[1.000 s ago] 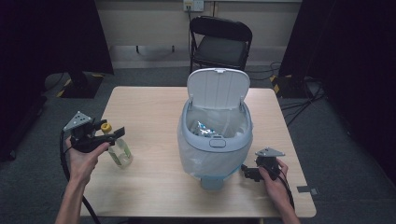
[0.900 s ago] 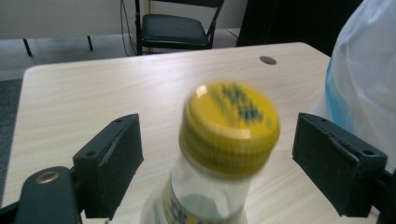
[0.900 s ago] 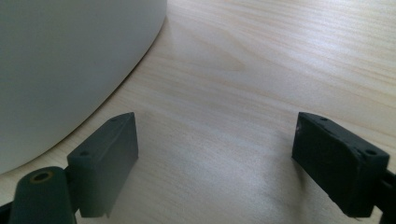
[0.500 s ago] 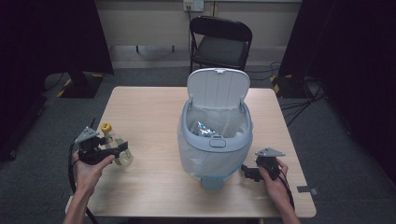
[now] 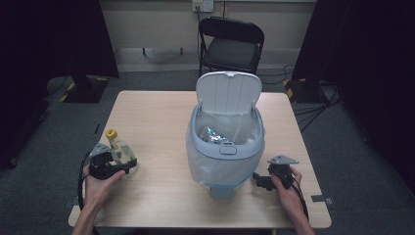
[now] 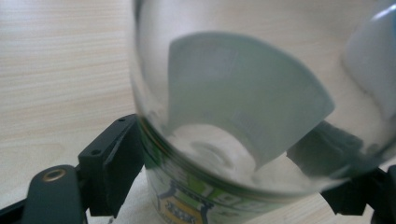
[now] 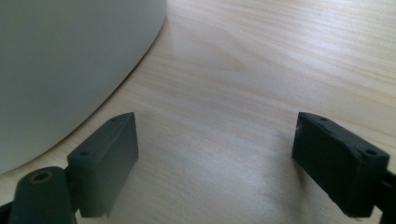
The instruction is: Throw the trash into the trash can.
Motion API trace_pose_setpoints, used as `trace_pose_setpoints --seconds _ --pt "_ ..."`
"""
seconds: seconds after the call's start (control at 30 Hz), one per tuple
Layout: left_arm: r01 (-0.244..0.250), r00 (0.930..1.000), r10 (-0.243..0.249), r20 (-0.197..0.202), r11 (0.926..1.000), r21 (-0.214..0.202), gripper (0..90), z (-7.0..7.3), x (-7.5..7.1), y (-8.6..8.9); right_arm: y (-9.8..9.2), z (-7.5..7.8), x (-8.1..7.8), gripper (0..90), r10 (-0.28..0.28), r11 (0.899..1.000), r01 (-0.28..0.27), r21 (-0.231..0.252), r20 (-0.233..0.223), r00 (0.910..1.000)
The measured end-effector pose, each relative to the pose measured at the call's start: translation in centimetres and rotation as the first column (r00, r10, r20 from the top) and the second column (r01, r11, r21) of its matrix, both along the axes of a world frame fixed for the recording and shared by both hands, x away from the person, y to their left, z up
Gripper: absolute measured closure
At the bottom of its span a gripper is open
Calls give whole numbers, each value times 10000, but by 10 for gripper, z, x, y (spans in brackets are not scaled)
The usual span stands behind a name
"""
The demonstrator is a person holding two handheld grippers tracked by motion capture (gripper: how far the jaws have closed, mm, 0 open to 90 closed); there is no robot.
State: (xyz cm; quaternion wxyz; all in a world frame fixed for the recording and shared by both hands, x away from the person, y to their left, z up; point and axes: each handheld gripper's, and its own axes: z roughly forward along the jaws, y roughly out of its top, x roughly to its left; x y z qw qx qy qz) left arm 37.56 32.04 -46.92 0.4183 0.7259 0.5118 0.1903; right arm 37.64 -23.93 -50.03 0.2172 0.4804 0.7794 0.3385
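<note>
A clear plastic bottle (image 5: pixel 121 151) with a yellow cap (image 5: pixel 111 133) and a green label stands tilted at the left of the wooden table (image 5: pixel 156 117). My left gripper (image 5: pixel 126 165) is shut on it low down. In the left gripper view the bottle (image 6: pixel 224 102) is pressed between the two black jaws of the left gripper (image 6: pixel 233 179). A pale blue bin (image 5: pixel 225 147) with its white lid (image 5: pixel 227 93) raised stands mid-table, lined with a clear bag. My right gripper (image 5: pixel 258 180) rests open on the table beside the bin's base. In the right gripper view nothing lies between the right gripper (image 7: pixel 217 158) jaws.
The bin wall (image 7: pixel 60 60) curves close to the right gripper's left jaw. A black folding chair (image 5: pixel 232 46) stands behind the table's far edge. Crumpled shiny rubbish (image 5: pixel 215 134) lies inside the bin. Bare tabletop lies between the bottle and the bin.
My left gripper has come down and toward the near edge with the bottle, from above the table to table level. The right gripper has stayed put.
</note>
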Motion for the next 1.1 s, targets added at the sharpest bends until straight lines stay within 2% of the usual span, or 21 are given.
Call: trace_pose_setpoints --seconds 0.17,0.37,0.4,0.57,0.67,0.77,0.83,0.9,1.1 --pt "-254 9997 254 -39 9995 213 197 -8 0 -3 0 0 0 133 0 10000 0 0 2 10000" --pt "-331 9994 329 98 9993 151 205 -10 0 -5 0 0 0 133 1 10000 -1 -1 2 10000" --pt "-243 9997 241 62 9990 362 207 -10 0 -4 0 0 0 133 0 10000 0 -1 1 10000" --pt "-253 9997 252 20 9985 478 244 -10 0 -5 0 0 0 133 0 10000 0 -1 2 10000" --pt "-257 9996 249 102 9957 895 260 -7 -1 -7 0 0 0 133 1 10000 -1 -2 1 10000" --pt "-317 9994 302 160 9943 1014 270 -6 -2 -9 0 0 0 132 19 10000 -19 -5 -3 10000" --pt "-380 9992 370 124 9953 888 274 -5 -2 -8 0 0 0 132 30 10000 -30 -6 -5 10000" --pt "-434 9990 430 90 9973 585 277 -4 -2 -6 0 0 0 131 27 10000 -27 1 -14 10000" --pt "-492 9986 483 220 9980 388 278 1 -4 -5 0 0 1 130 68 10000 -68 12 -28 10000"
